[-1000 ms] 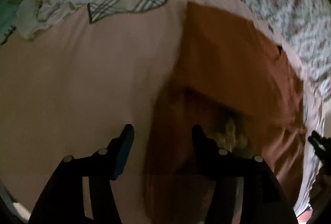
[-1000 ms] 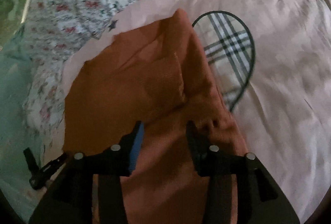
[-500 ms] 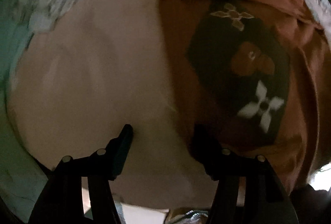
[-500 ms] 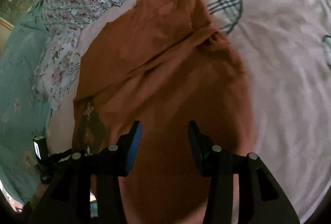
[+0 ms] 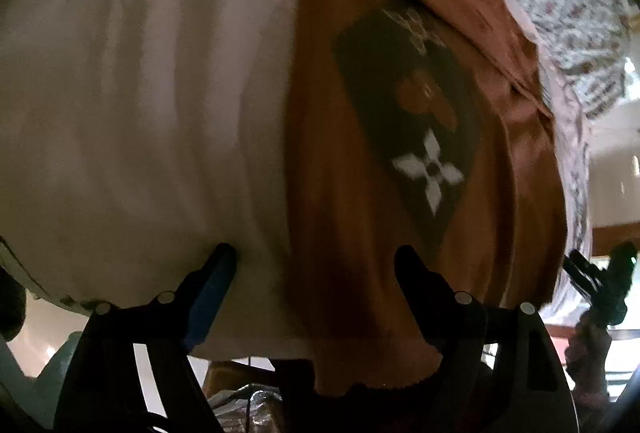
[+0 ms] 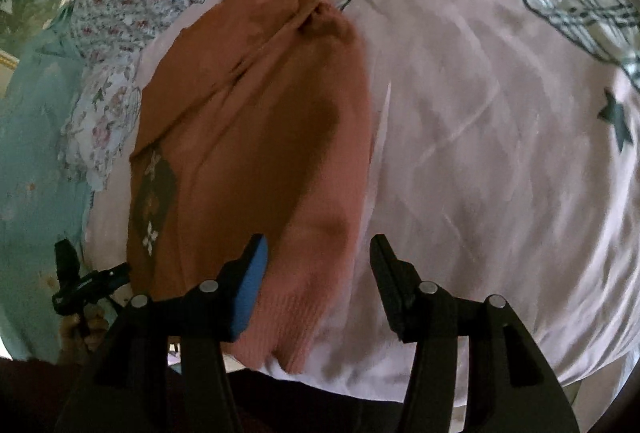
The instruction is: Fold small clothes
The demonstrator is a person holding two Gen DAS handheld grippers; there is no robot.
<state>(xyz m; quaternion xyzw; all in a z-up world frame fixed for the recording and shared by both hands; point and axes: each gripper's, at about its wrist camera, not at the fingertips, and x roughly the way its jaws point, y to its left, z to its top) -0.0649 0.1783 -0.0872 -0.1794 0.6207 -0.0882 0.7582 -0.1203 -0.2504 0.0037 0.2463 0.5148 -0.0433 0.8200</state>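
garment: my rust-orange knit top with dark diamond print [image 6: 256,137] lies partly folded on the pink bedsheet [image 6: 480,153], near hem hanging over the bed's near edge.
L tool: my left gripper [image 5: 316,273] has just been opening; jaws wide apart, astride the top's left edge, not pinching.
R tool: my right gripper [image 6: 320,265] also just been opening; jaws apart over the top's right edge near the hem, nothing clamped.
step, I reckon: grab both near hem corners, lift together, carry evenly to far end, keep edges square.
containers: none in view.
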